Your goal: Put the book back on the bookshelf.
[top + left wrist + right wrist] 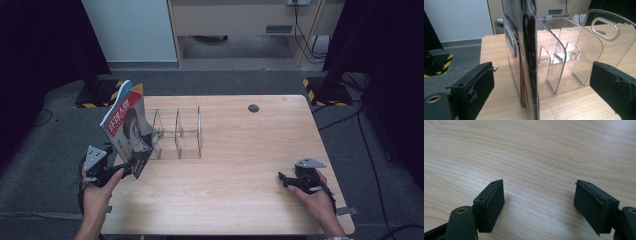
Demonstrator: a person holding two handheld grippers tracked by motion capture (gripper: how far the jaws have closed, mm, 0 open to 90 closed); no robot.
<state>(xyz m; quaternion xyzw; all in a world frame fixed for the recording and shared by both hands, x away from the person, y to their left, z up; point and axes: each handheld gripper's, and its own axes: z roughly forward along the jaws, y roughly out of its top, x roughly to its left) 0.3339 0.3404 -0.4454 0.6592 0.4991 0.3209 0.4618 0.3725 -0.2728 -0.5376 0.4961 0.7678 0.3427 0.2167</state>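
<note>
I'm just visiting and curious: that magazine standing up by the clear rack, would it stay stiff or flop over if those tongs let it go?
The magazine looks thin and glossy, so probably floppy and slippery. It stands on edge, tilted beside the clear rack, so it seems apt to tip. The left tongs stand wide open around it.

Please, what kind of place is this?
Probably a lab or recording workspace, not a home: a bare wooden table on grey carpet, black stands with hazard-striped bases, trailing cables, and dark curtains at both sides.
</note>
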